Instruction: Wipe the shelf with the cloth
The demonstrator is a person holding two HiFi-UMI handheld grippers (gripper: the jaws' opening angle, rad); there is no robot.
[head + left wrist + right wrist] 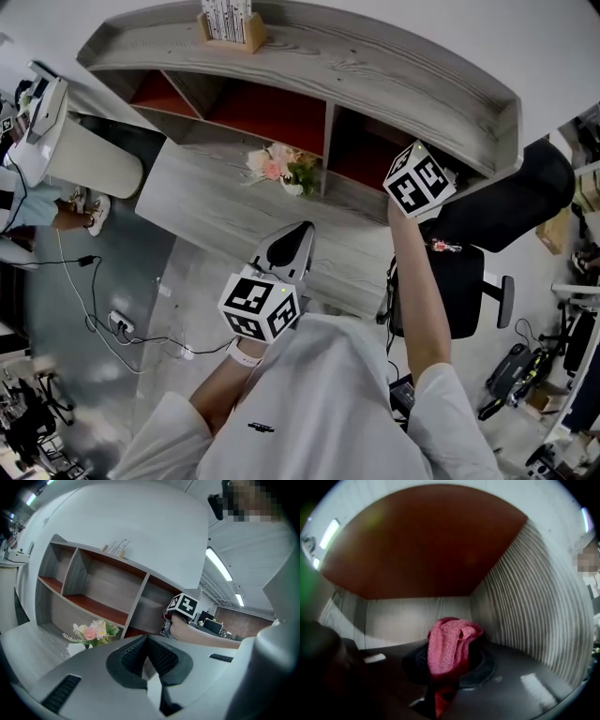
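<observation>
The shelf [375, 70] is a grey wood unit with red boards, standing on a grey desk. My right gripper [450, 660] is shut on a pink knitted cloth [452, 641] that bunches up between its jaws. It is inside the shelf's right compartment, with the red board [426, 541] overhead and the grey side wall [525, 602] close on the right. In the head view only its marker cube [419, 180] shows at the compartment's mouth. My left gripper [292, 246] hangs over the desk, shut on nothing, facing the shelf [93, 604].
A white vase of pink flowers [281, 169] stands on the desk [197, 202] before the middle divider. A wooden holder with white cards [228, 23] sits on the shelf top. A black chair [469, 272] is at the right, a white machine [66, 141] at the left.
</observation>
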